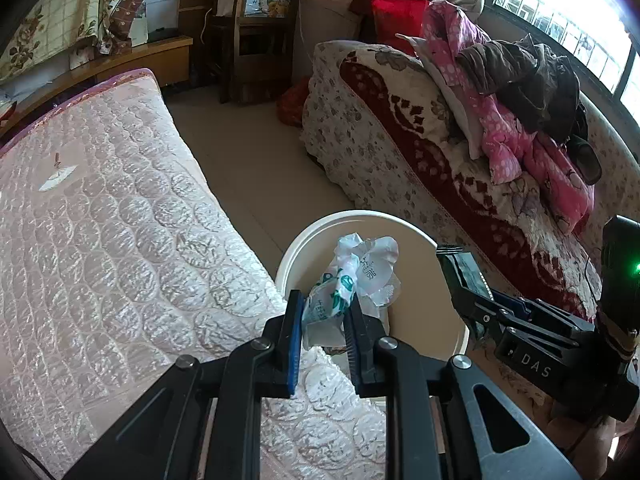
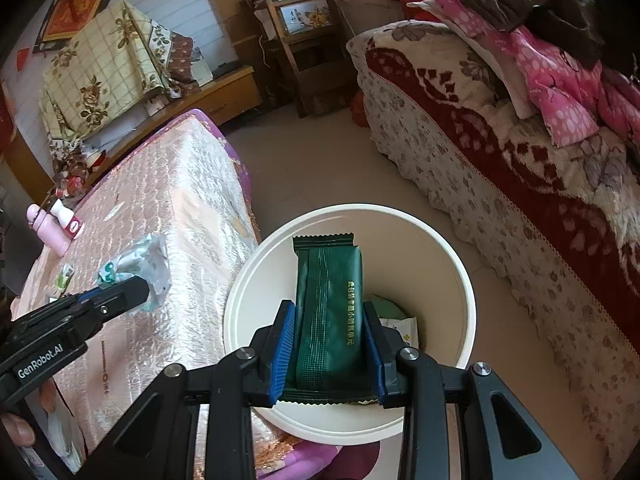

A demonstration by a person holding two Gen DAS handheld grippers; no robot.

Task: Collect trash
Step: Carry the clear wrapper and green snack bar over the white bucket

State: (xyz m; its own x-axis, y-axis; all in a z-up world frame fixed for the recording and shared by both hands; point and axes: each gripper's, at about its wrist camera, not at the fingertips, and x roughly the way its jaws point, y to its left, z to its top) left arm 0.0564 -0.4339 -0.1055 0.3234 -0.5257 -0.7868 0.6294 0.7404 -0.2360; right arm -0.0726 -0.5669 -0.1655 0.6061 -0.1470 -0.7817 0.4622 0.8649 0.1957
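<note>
Item 1: crumpled white-and-teal wrapper [image 1: 352, 280], pinched between the narrowed jaws of the left gripper [image 1: 323, 320], held over the near rim of the white bin [image 1: 292, 256].
Item 2: dark green sachet [image 2: 330, 312], clamped upright in the right gripper [image 2: 329, 354], directly above the bin's opening; more wrappers [image 2: 400, 324] lie inside.
Surroundings: quilted pink mattress [image 1: 100, 240] touching the bin's left side; floral sofa [image 1: 400, 152] to the right, piled with pink clothing [image 1: 512, 140]; 2 small bottles [image 2: 60, 224] on the mattress.
</note>
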